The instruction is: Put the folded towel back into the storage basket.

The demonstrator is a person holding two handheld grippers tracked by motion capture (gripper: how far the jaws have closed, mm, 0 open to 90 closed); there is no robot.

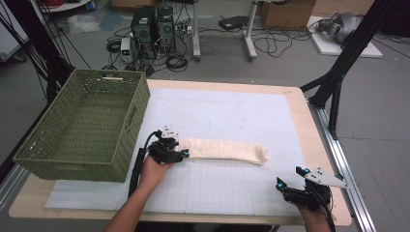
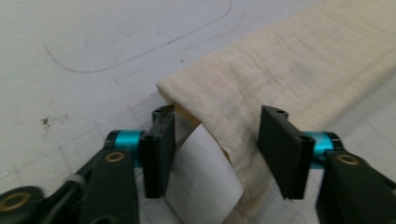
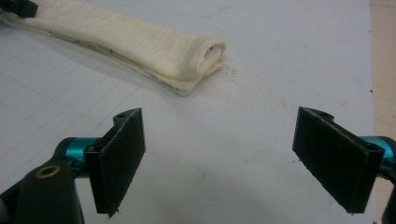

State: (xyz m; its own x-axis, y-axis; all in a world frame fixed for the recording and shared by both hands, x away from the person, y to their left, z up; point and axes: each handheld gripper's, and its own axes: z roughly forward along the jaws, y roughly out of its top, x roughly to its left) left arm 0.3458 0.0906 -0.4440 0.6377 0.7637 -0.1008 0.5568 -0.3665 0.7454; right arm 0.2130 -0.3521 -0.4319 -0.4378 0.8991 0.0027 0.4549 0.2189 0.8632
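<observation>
Cloth [image 1: 225,150] is seen in the high view as a long cream roll or fold laid across the white mat [image 1: 227,116], its left end at the left gripper [image 1: 183,154] and its right end free; the green wicker basket [image 1: 58,159] stands empty at the table's left edge. The right gripper [image 1: 291,177] is held well apart from the cloth near the table's front right corner. The folding appears largely done, while the lifting and any placing in the basket seem yet to be carried out.

From the left gripper view, the cloth's near end [image 2: 233,107] is seen between the jaws, with a white tag [image 2: 201,177] hanging from it. The jaws are half closed around this end, but a gap is visible beside the right pad, so a firm pinch is not yet made.

From the right gripper view, the jaws are spread wide over bare mat [image 3: 261,56], nothing being held, and the cloth's far end [image 3: 196,56] lies ahead, untouched. That end probably remains to be grasped.
</observation>
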